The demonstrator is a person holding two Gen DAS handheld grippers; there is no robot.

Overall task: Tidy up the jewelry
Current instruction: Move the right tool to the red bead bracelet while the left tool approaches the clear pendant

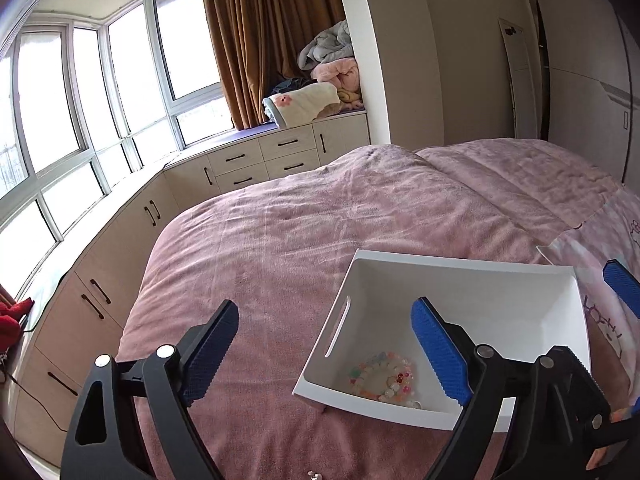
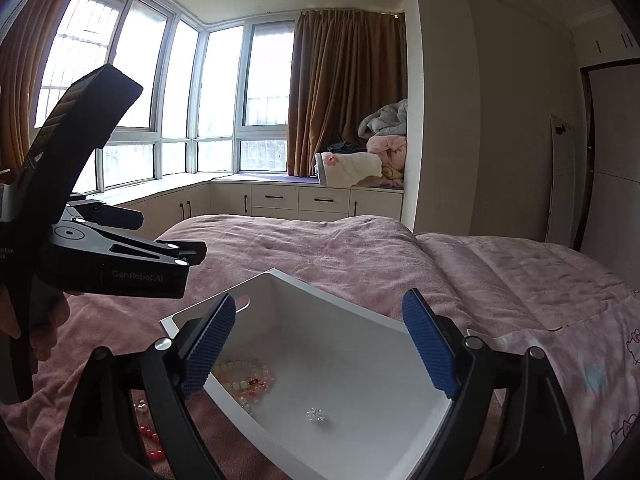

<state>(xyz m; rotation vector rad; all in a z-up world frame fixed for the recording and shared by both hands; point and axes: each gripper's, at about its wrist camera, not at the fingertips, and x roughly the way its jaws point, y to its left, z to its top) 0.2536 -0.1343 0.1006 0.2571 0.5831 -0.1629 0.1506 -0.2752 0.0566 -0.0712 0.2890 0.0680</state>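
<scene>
A white box [image 1: 472, 268] [image 2: 280, 276] sits on the pink bed. Pastel bead bracelets [image 1: 382, 376] [image 2: 248, 376] lie in its near corner, and a small clear crystal piece [image 2: 316, 415] lies on its floor. A red bead bracelet [image 2: 152, 446] lies on the bedspread left of the box. My left gripper [image 1: 326, 348] is open and empty, above the box's left wall; its body also shows in the right wrist view [image 2: 120, 260]. My right gripper [image 2: 320, 344] is open and empty over the box; one of its fingertips [image 1: 622, 288] shows in the left wrist view.
The pink bedspread [image 1: 300, 240] stretches ahead. A patterned pillow [image 2: 592, 368] lies right of the box. Cabinets with drawers [image 1: 256, 160] and a window seat with piled blankets [image 1: 328, 80] run along the far and left sides.
</scene>
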